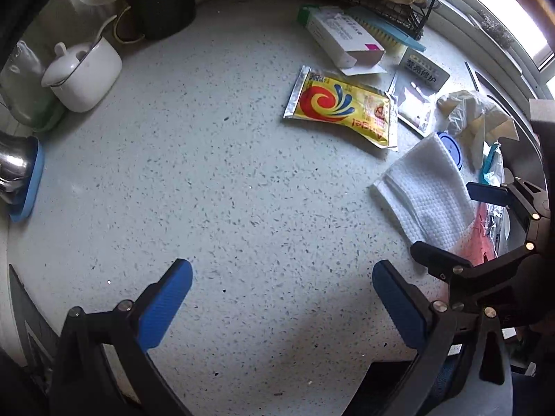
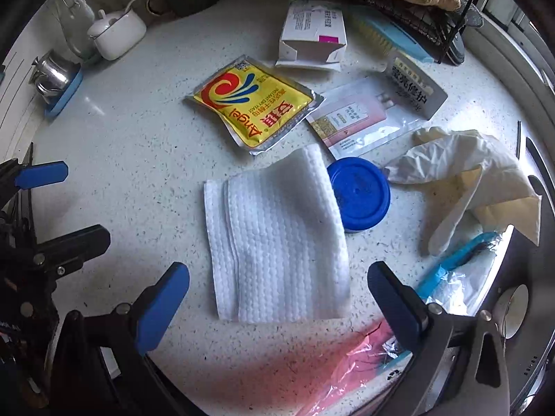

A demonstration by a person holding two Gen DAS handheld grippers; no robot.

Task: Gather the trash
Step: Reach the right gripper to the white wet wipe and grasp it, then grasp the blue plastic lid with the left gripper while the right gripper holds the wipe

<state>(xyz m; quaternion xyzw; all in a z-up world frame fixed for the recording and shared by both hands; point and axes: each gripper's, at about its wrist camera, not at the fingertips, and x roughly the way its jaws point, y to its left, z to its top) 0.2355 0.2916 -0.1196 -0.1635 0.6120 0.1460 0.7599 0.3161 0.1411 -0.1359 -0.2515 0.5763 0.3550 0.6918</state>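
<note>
We hold our right gripper (image 2: 277, 306) spread wide over the speckled desk (image 2: 138, 138), its fingers straddling the near edge of a folded white cloth (image 2: 277, 235) but not touching it. Our left gripper (image 1: 282, 306) is spread too, above bare desk, with the trash ahead and to its right.

Beyond the cloth lie a blue lid (image 2: 360, 194), partly tucked under the cloth's far corner, a crumpled glove (image 2: 461, 173) to the right, a yellow packet (image 2: 251, 104), a pink sachet (image 2: 357, 118) and an opened white box (image 2: 312, 40).

We judge the risk to be that closing on the limp cloth may pinch only its top layer, so it unfolds, or drags the lid along.

The packet reads "Angel" and "INSTANT DRY YEAST" beside Chinese characters; the other print is too small to read.
</note>
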